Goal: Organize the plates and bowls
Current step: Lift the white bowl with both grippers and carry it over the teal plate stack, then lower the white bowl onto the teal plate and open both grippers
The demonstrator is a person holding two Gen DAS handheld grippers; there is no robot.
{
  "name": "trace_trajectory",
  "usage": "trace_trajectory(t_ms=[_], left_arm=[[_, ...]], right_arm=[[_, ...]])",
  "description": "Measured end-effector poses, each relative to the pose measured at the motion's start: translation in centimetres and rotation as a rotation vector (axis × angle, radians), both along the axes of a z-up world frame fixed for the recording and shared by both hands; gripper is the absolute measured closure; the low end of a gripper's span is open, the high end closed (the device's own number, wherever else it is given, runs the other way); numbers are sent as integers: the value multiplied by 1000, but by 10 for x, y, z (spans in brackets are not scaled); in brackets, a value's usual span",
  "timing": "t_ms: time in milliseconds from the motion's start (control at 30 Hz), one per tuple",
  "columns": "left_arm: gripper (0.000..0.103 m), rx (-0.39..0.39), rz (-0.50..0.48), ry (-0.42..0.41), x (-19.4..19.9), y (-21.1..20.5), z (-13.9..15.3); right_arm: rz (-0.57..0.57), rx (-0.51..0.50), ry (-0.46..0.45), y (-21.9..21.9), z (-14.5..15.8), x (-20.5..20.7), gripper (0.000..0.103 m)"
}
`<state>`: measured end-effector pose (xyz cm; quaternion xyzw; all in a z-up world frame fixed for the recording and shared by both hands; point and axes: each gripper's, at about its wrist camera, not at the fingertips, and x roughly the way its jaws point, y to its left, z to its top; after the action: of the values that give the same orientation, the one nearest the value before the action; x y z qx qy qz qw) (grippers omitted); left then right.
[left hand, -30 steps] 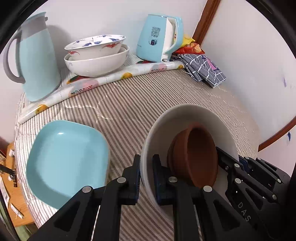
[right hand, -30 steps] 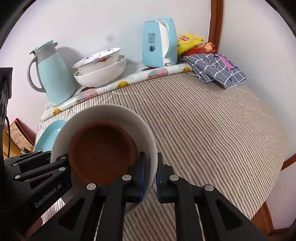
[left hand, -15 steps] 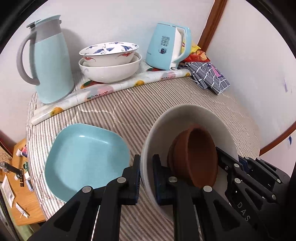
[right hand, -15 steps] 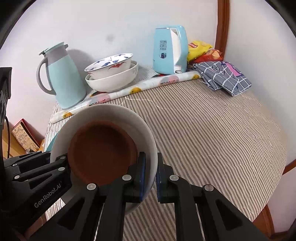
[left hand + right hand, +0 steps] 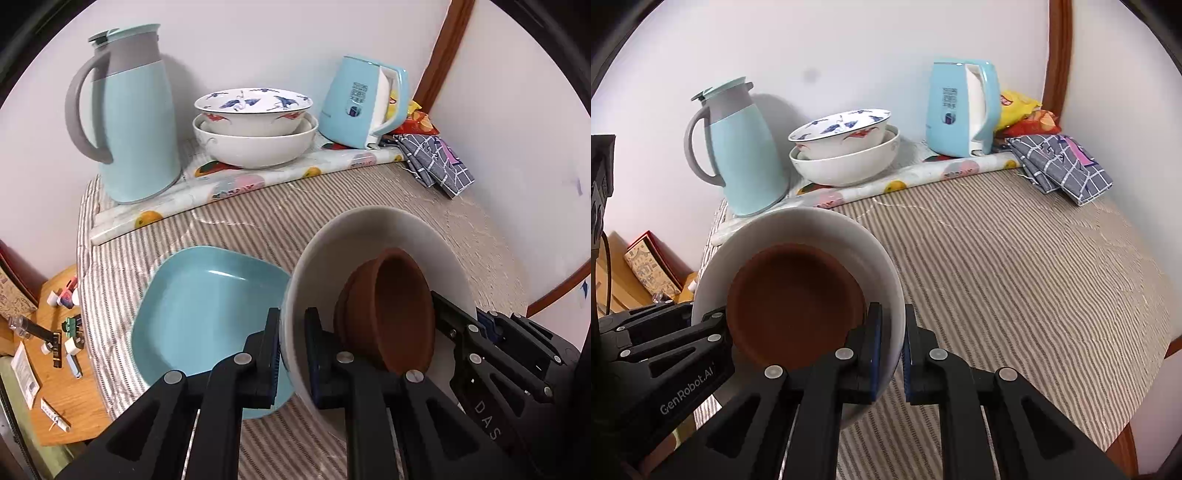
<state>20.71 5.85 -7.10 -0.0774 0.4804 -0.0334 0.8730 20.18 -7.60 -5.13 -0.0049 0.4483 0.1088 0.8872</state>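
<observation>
Both pairs of fingers are pinched on the rim of the same white bowl [image 5: 373,236]: the left gripper [image 5: 292,354] clamps its near left edge, one finger inside the wall and one outside, and the right gripper [image 5: 891,354] does the same on the opposite edge. That bowl hangs tilted above the striped tablecloth [image 5: 1015,266], held between the two tools, and a brown bowl [image 5: 796,302] already sits nested inside it, leaning against the lower wall.

Just beyond the left gripper, a blue square plate [image 5: 207,306] lies flat on the cloth by itself, partly under the white bowl's edge in the left view. It belongs to no stack.

Farther back, against the wall, a patterned bowl [image 5: 255,107] rests inside a larger white one [image 5: 255,147] on a fruit-print mat, between a blue jug [image 5: 133,129] and a blue kettle [image 5: 362,103]. A folded checked cloth [image 5: 1067,166] lies to the right.

By this evidence the sorting looks partly done: two nested pairs exist, one already parked at the back. What remains, most likely, is setting down the carried pair, perhaps on the plate or beside the rear stack.
</observation>
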Motion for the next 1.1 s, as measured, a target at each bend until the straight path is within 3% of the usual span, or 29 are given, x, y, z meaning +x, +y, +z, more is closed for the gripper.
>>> trace_trajectory(t_ms=[1100], left_arm=[[90, -4, 93, 35, -2, 71, -23]], right_arm=[[95, 0, 34, 71, -24, 10, 94]])
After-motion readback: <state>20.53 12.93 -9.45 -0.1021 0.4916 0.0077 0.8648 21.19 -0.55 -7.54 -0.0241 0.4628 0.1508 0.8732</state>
